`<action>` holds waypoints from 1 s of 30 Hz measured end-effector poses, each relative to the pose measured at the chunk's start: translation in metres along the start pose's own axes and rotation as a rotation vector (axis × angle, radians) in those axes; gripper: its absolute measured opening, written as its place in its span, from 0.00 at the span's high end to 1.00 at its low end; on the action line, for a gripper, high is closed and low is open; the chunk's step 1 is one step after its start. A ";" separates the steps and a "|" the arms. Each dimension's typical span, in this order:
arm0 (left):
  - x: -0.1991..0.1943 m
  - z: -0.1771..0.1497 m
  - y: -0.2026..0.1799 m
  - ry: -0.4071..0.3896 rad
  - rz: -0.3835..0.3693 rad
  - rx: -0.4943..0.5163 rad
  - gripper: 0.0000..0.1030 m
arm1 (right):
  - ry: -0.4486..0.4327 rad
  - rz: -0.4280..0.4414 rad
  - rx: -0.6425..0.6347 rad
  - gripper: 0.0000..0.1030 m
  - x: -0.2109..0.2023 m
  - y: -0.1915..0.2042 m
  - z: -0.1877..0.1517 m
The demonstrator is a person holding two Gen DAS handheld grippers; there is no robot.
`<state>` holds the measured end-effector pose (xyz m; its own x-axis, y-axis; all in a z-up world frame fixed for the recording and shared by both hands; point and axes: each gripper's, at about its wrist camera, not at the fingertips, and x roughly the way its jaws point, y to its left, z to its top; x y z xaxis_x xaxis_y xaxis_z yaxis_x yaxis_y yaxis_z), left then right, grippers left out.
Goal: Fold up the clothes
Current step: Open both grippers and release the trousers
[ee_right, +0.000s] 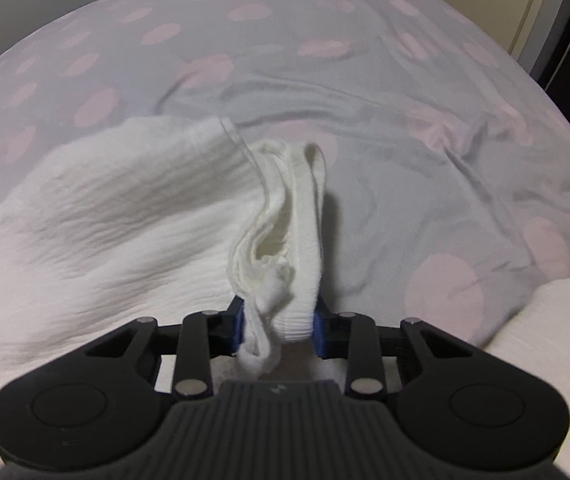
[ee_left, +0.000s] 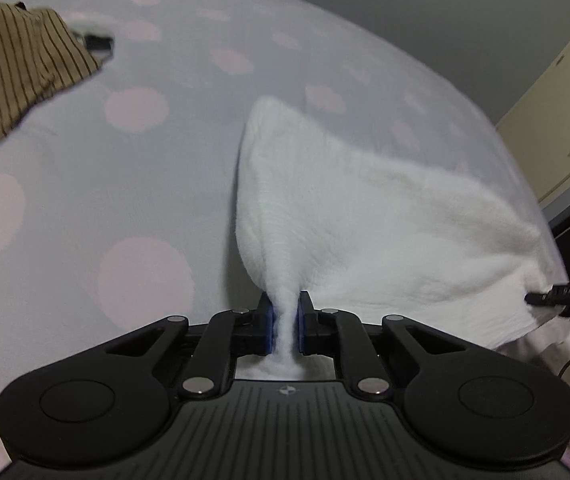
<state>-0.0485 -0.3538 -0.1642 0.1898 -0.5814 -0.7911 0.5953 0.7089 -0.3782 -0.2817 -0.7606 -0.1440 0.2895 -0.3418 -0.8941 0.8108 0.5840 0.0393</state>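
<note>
A white garment (ee_left: 365, 216) hangs lifted above a bed with a pale sheet with pink dots (ee_left: 133, 184). My left gripper (ee_left: 284, 320) is shut on a pinched corner of it, and the cloth spreads up and to the right. In the right wrist view my right gripper (ee_right: 279, 324) is shut on a bunched, ribbed edge of the same white garment (ee_right: 125, 216), which stretches away to the left. The right gripper's black tip also shows at the right edge of the left wrist view (ee_left: 557, 296).
A brown striped shirt (ee_left: 13, 72) lies at the far left of the bed, with a dark object (ee_left: 99, 42) beside it. A cream cabinet (ee_left: 565, 112) stands past the bed's right side. The sheet (ee_right: 405, 132) is wrinkled ahead of the right gripper.
</note>
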 end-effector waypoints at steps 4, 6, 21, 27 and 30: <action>-0.030 0.013 0.007 -0.020 -0.026 -0.007 0.91 | 0.003 0.032 -0.014 0.67 -0.028 0.016 0.000; -0.048 0.018 0.015 -0.031 -0.031 -0.005 0.91 | 0.010 0.063 -0.018 0.67 -0.038 0.024 -0.006; -0.070 0.000 0.078 0.086 0.176 -0.059 0.90 | 0.107 0.098 -0.156 0.67 -0.040 0.090 -0.095; -0.060 -0.006 0.083 0.113 0.250 -0.068 0.83 | 0.108 0.099 -0.122 0.63 -0.033 0.079 -0.105; -0.076 0.001 0.083 0.047 0.270 -0.068 0.78 | 0.079 0.119 -0.101 0.59 -0.044 0.071 -0.106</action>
<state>-0.0126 -0.2514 -0.1344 0.2971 -0.3501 -0.8883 0.4745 0.8615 -0.1808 -0.2906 -0.6258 -0.1492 0.3362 -0.2095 -0.9182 0.7169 0.6892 0.1053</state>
